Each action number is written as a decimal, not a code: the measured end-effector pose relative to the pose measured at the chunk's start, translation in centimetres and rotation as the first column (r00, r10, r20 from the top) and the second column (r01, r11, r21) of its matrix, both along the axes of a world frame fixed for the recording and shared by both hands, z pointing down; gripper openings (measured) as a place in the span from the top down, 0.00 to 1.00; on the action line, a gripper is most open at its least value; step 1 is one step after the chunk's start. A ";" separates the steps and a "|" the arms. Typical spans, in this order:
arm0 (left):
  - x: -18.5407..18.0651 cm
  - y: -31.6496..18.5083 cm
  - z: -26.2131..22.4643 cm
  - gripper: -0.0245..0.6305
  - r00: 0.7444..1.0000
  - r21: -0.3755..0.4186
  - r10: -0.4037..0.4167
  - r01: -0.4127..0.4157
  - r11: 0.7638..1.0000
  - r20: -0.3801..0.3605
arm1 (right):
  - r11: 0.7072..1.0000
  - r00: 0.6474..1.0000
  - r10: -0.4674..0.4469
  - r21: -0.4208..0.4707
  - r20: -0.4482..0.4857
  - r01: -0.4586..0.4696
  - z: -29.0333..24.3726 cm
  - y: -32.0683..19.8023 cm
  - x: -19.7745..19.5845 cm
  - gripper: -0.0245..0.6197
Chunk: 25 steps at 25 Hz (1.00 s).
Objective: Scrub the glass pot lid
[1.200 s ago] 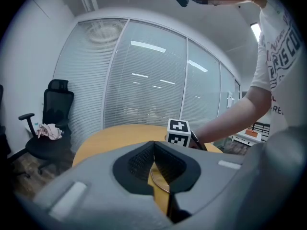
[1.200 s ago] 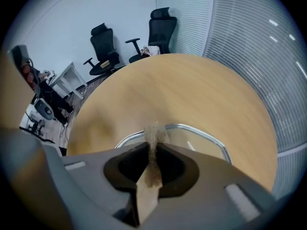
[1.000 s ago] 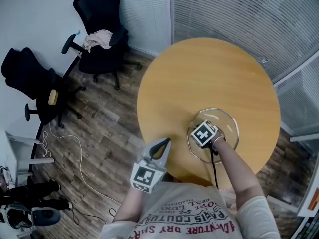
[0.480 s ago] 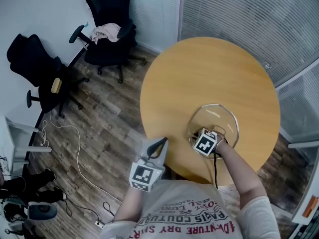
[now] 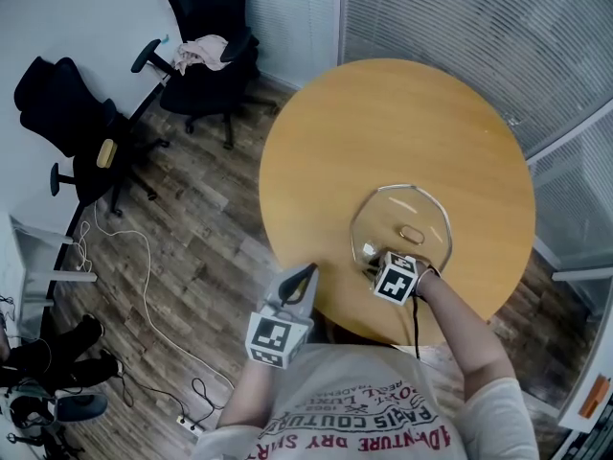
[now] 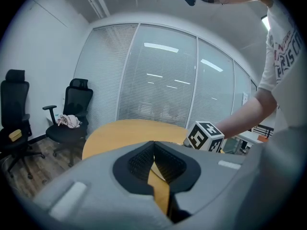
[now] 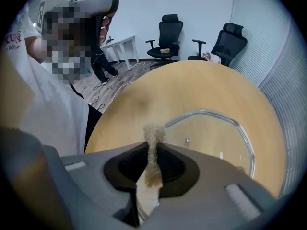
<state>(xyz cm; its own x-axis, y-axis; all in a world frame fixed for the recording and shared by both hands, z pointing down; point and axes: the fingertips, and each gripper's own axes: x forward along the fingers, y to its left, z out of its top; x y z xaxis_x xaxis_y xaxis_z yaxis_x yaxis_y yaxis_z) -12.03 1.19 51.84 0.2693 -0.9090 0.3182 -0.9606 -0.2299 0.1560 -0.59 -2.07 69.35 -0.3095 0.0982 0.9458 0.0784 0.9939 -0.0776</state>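
The glass pot lid [image 5: 421,209] lies flat on the round wooden table [image 5: 383,123], its metal rim and small knob [image 5: 412,231] showing. In the right gripper view the lid [image 7: 216,133] sits just ahead of the jaws. My right gripper [image 5: 376,261] is at the lid's near rim, shut on a tan scrub pad [image 7: 153,150] that sticks up between its jaws. Off the table's near-left edge, my left gripper [image 5: 305,278] is held shut with nothing in it, and from its own view [image 6: 154,145] it faces the table and the right gripper's marker cube [image 6: 205,136].
Two black office chairs [image 5: 206,36] [image 5: 67,123] stand on the wooden floor to the left, one with a cloth [image 5: 203,51] on its seat. A white cable [image 5: 144,286] runs across the floor. Glass walls with blinds [image 5: 460,17] stand behind the table.
My right gripper has drawn back across the lid, from over its middle to its near rim. The left gripper has stayed where it was.
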 end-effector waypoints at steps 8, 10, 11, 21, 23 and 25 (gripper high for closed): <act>3.6 0.1 0.5 0.95 0.999 -0.015 0.034 -0.034 0.999 -0.005 | 0.999 1.000 0.012 -0.033 0.022 -0.011 0.3 2.1 3.2 0.87; 4.5 -0.4 0.3 0.95 0.999 -0.011 0.054 -0.054 0.998 0.002 | 0.997 0.998 0.051 -0.059 0.040 -0.049 0.0 2.1 3.8 0.87; 5.0 -0.7 0.2 0.95 0.998 -0.010 0.064 -0.064 0.998 0.005 | 0.993 0.994 0.090 -0.076 0.058 -0.086 -0.3 1.9 4.0 0.87; 8.9 -5.1 -1.1 0.95 0.985 0.002 0.172 -0.172 0.985 0.011 | 0.885 0.840 0.462 -0.097 0.284 -0.455 -6.4 -5.3 9.3 0.87; 9.6 -6.2 -1.4 0.95 0.980 0.006 0.197 -0.197 0.980 0.018 | 0.854 0.797 0.512 -0.083 0.321 -0.514 -7.7 -7.5 10.8 0.87; 10.4 -7.2 -1.5 0.95 0.976 0.008 0.217 -0.217 0.976 0.020 | 0.827 0.773 0.546 -0.061 0.324 -0.559 -8.1 -9.6 12.4 0.87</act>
